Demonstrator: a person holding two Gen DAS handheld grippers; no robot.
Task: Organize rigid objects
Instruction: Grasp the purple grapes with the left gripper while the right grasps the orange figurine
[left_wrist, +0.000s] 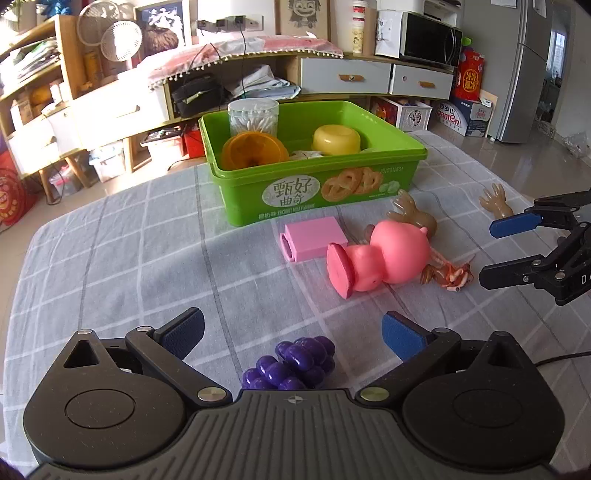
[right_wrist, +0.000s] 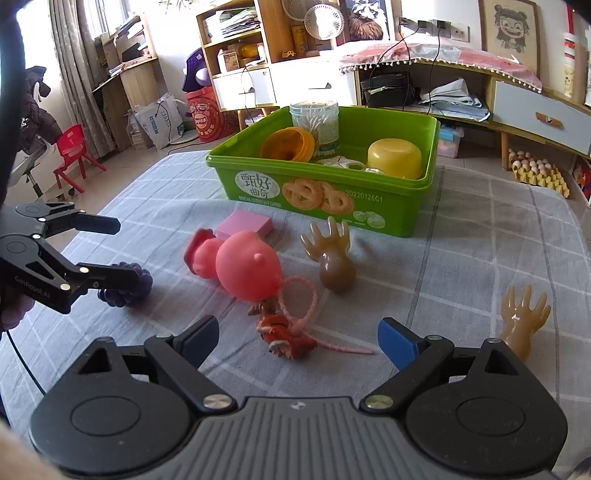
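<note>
Purple grapes (left_wrist: 291, 363) lie between the left gripper's (left_wrist: 293, 336) wide jaws.

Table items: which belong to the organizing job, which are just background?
Job:
green bin
purple grapes
pink pig toy
pink box
brown hand toys
small orange figure

Background:
shelves
microwave
fridge
red chair

You get bright daylight from the left: the shelves (left_wrist: 92, 110) at upper left blow out to white. Soft shadows fall across the tablecloth (left_wrist: 147, 258). Fisheye bends the edges and darkens the corners; focus stays sharp.
</note>
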